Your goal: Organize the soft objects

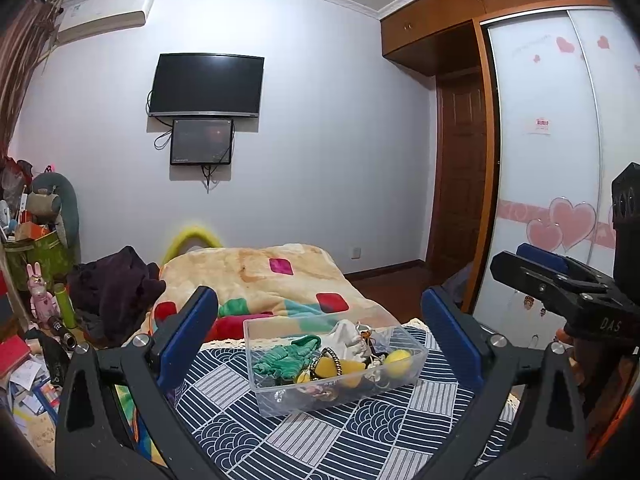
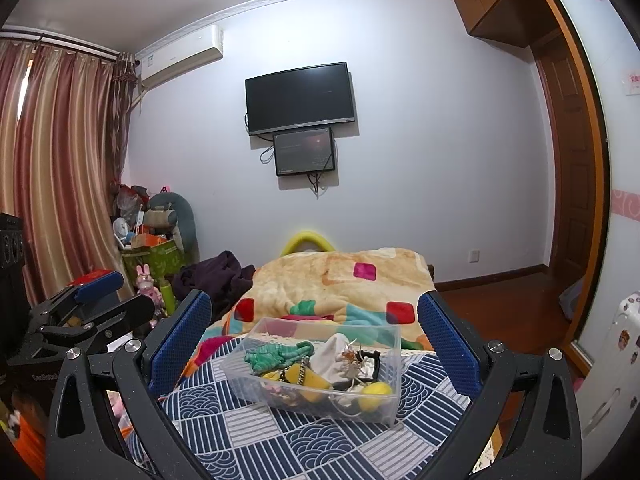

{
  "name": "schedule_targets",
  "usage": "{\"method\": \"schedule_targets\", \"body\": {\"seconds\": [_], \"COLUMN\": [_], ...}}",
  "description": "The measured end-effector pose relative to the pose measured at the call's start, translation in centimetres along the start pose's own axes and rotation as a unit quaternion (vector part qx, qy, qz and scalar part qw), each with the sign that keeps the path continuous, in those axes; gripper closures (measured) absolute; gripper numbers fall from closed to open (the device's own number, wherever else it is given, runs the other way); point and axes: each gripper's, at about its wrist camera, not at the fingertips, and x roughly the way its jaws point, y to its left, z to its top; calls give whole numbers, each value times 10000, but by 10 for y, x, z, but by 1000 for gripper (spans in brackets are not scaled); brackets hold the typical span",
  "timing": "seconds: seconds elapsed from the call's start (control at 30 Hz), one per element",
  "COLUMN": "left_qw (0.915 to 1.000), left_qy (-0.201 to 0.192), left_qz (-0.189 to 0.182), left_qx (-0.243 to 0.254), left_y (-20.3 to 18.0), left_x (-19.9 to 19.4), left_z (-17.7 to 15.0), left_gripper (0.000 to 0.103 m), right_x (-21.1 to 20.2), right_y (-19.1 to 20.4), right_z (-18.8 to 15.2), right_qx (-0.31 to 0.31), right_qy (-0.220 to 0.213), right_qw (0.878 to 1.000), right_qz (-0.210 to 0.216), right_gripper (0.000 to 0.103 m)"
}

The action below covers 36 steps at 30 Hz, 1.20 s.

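A clear plastic box stands on the blue patterned cloth of the bed. It holds a green knitted piece, a white soft item, yellow soft toys and small trinkets. My left gripper is open and empty, its blue pads wide apart, just in front of the box. My right gripper is also open and empty, facing the same box with the green piece and a yellow toy inside. The right gripper also shows at the right edge of the left wrist view.
A cream blanket with coloured patches and a dark garment lie further up the bed. Clutter and a plush toy fill the left corner. A wardrobe and a wooden door stand to the right.
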Motion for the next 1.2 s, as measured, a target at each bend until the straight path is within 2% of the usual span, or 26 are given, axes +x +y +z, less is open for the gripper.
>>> {"method": "schedule_targets", "body": {"seconds": [0.7,1.2], "left_qw": [10000,10000], "left_qy": [64,-32], "left_qz": [-38,21], "left_qx": [-22,-44], "left_y": [1,-1], "left_x": [2,0], "left_z": [0,-4], "left_gripper": [0,0], "right_x": [-3,-3], "right_y": [3,3], "right_z": [0,0], "right_qx": [-21,-5], "right_qy": [-18,-9], "right_qw": [10000,10000], "right_qz": [-15,-15], "right_gripper": [0,0]}}
